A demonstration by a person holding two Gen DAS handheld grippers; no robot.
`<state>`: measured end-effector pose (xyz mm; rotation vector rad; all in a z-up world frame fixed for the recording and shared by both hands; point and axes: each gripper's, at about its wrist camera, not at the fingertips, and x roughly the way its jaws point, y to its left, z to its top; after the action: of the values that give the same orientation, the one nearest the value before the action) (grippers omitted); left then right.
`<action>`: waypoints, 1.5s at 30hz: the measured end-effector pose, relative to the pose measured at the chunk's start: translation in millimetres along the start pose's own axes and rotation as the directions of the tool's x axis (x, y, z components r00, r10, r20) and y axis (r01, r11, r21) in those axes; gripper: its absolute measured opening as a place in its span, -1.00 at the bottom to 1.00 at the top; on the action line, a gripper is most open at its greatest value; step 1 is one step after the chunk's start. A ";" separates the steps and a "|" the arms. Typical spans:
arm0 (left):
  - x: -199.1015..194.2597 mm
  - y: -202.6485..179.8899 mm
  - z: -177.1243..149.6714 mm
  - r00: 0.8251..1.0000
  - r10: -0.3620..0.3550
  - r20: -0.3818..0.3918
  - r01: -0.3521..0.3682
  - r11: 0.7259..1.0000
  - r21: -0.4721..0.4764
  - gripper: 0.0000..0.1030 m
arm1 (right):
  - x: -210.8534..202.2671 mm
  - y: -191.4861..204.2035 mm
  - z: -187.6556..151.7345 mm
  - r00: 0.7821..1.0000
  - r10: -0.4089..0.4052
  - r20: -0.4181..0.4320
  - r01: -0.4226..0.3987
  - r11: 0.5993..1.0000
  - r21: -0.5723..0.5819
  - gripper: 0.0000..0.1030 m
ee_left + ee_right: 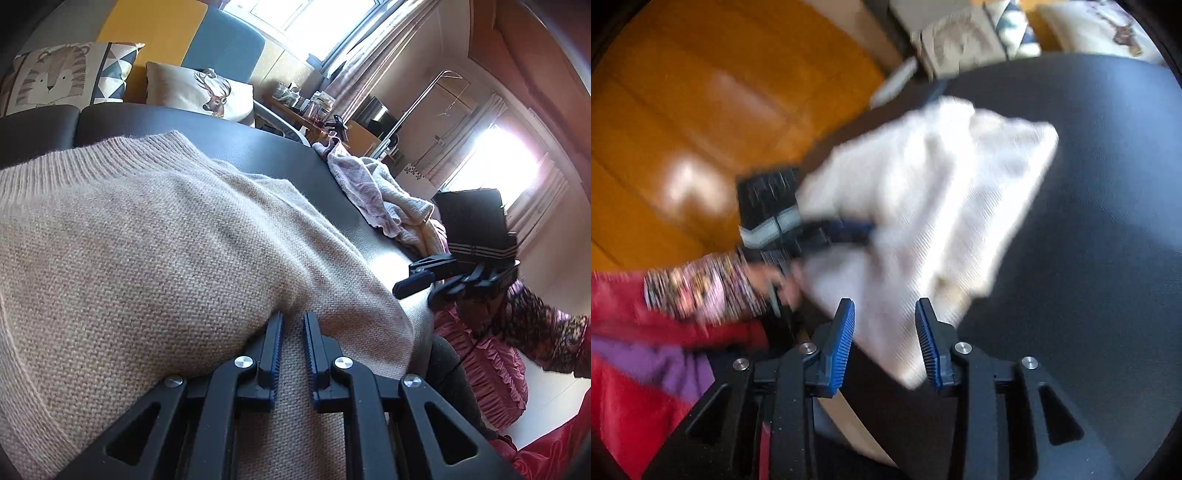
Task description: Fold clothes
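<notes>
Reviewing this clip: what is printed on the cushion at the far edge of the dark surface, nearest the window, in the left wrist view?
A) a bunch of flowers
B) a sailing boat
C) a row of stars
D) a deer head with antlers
D: the pale cushion bears a brown deer head with antlers; the other cushion beside it shows a striped tiger-like face, and neither carries a boat, flowers or stars.

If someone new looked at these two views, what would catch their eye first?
Probably the beige sweater, which fills the left wrist view on a dark table, with the left gripper pressed into its knit. Next, the heap of pinkish clothes at the table's far edge, and the cushions behind.
</notes>
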<state>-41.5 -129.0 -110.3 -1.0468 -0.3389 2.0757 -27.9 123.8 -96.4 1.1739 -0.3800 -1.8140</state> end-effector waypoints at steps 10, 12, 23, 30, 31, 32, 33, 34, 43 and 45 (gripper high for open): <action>0.1 -0.6 -0.5 1.000 0.001 0.004 -0.001 1.000 0.002 -0.76 | 35.4 40.4 -28.5 0.874 -0.481 0.069 0.483 0.875 -0.026 -0.78; -0.7 -0.2 0.3 1.000 -0.003 0.004 0.003 1.000 0.001 -0.76 | 26.8 40.6 -37.9 0.847 -0.523 0.096 0.525 0.851 0.007 -0.78; -2.1 -4.4 -2.2 1.000 0.016 0.022 -0.017 1.000 0.008 -0.76 | 38.4 83.6 1.5 0.755 -0.609 0.241 0.636 0.770 -0.046 -0.72; -4.6 -17.3 -6.9 0.994 0.094 0.050 -0.097 0.994 0.051 -0.76 | 93.0 52.2 45.8 0.691 -0.699 0.183 0.719 0.691 -0.075 -0.71; -4.8 -19.0 -7.4 0.993 0.105 0.052 -0.108 0.992 0.060 -0.76 | 92.1 48.2 42.8 0.680 -0.709 0.184 0.728 0.682 -0.063 -0.71; -5.1 -20.2 -7.9 0.992 0.113 0.055 -0.117 0.991 0.066 -0.76 | 89.2 45.1 38.5 0.673 -0.715 0.192 0.734 0.678 -0.048 -0.71; -5.6 -20.8 -8.0 0.991 0.120 0.056 -0.124 0.990 0.067 -0.76 | 84.9 42.0 33.6 0.657 -0.727 0.199 0.745 0.666 -0.027 -0.71; -6.1 -21.4 -7.7 0.990 0.128 0.057 -0.131 0.989 0.068 -0.76 | 80.8 39.7 28.5 0.639 -0.740 0.212 0.758 0.652 -0.010 -0.71; -80.1 -27.5 -0.8 0.890 0.377 0.255 -0.392 0.920 0.007 -0.71 | 79.0 43.1 17.3 0.608 -0.746 0.272 0.777 0.630 -0.010 -0.67; -101.6 -10.5 2.8 0.842 0.465 0.273 -0.464 0.883 -0.072 -0.70 | 77.2 41.3 16.2 0.619 -0.736 0.275 0.765 0.644 0.001 -0.67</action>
<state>-1.2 -196.8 -45.3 -0.8917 -0.2426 2.6789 -29.9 35.2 -104.2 1.0940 0.1349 -2.7041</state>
